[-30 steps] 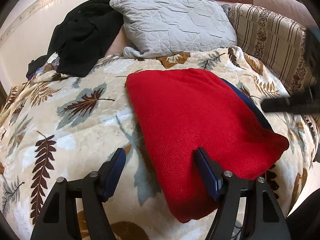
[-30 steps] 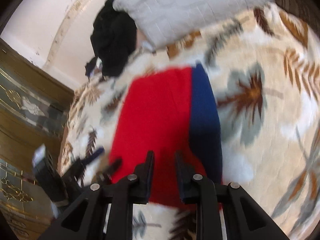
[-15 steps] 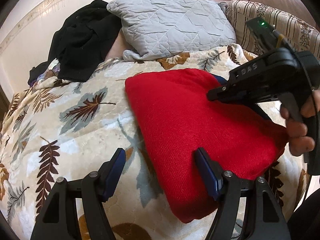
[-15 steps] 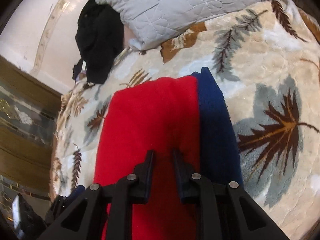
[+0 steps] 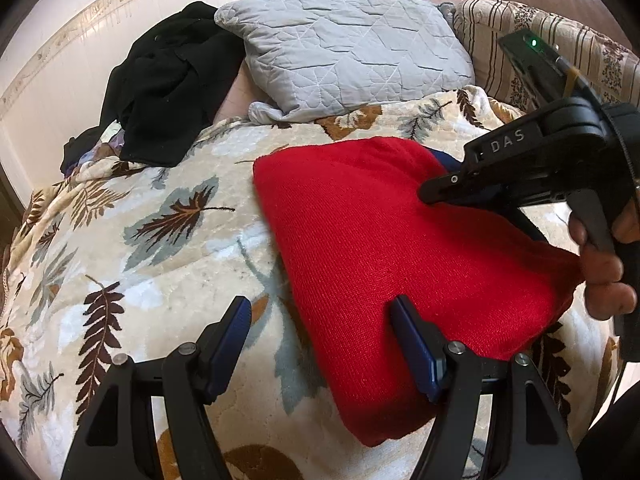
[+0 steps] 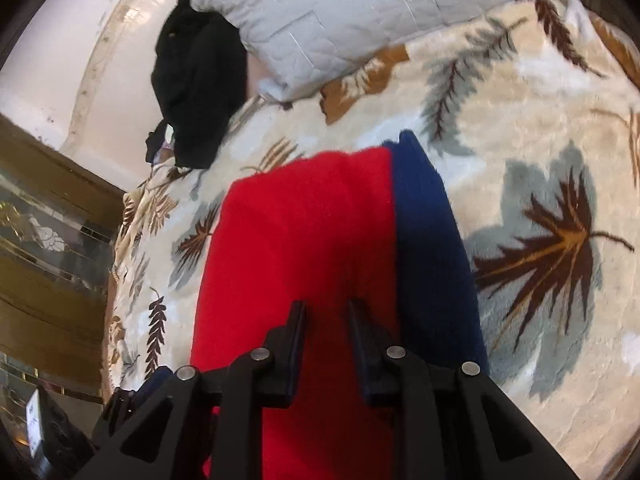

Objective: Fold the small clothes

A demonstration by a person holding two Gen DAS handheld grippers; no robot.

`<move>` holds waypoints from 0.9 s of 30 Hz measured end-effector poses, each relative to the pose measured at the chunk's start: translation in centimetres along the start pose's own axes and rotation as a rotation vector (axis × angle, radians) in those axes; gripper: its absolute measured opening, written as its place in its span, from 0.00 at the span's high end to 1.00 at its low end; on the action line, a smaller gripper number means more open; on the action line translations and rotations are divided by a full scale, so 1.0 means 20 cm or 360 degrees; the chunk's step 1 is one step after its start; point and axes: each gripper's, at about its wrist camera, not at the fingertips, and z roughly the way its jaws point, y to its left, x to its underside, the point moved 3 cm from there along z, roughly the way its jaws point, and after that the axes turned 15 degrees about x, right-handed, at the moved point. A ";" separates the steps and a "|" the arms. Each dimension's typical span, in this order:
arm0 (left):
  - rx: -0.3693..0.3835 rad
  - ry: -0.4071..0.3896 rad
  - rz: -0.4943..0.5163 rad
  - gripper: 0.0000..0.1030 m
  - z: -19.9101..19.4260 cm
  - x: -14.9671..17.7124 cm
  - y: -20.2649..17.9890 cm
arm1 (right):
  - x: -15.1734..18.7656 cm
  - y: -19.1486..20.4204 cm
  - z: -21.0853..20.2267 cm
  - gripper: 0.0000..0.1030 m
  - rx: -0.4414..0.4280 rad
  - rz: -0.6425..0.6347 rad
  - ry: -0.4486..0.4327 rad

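A folded red knit garment [image 5: 380, 240] lies on the leaf-patterned blanket [image 5: 140, 240], with a navy blue layer [image 6: 428, 240] showing along its right side. My left gripper [image 5: 320, 306] stands open and wide at the garment's near-left edge, with its right finger over the red cloth and its left finger over the blanket. My right gripper [image 6: 327, 308] is low over the red garment [image 6: 304, 232]. Its jaws are opening from a narrow gap, and no fabric is pinched between them. In the left wrist view the right gripper [image 5: 430, 196] tips down onto the red cloth, held by a hand [image 5: 604, 272].
A grey quilted pillow [image 5: 352, 48] and a heap of black clothes [image 5: 168, 88] lie at the far end of the bed. A striped cushion [image 5: 560, 52] sits at the far right. Wooden furniture with glass panels [image 6: 48, 240] stands beyond the bed's left side.
The right gripper came in from the right and lowered onto the red garment. The left gripper stayed in place and open.
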 end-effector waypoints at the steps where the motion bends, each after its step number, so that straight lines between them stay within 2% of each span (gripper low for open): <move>1: -0.0003 0.0000 0.0000 0.29 0.00 0.00 0.00 | 0.00 0.00 -0.01 0.75 0.0005 -0.0008 0.0000; 12: -0.0039 0.0002 -0.0033 0.27 0.00 0.00 0.00 | 0.07 -0.05 -0.14 0.75 -0.0025 0.0039 -0.0081; 17: -0.0060 0.0002 -0.0006 0.26 0.00 0.00 -0.01 | 0.09 -0.06 -0.04 0.73 -0.0039 0.0014 -0.0001; 20: -0.0075 0.0000 0.0007 0.26 0.00 0.00 -0.02 | 0.09 -0.06 -0.05 0.73 -0.0037 0.0019 -0.0005; 27: -0.0083 0.0001 0.0010 0.25 -0.01 0.00 -0.02 | 0.11 -0.03 -0.16 0.72 -0.0039 -0.0012 -0.0097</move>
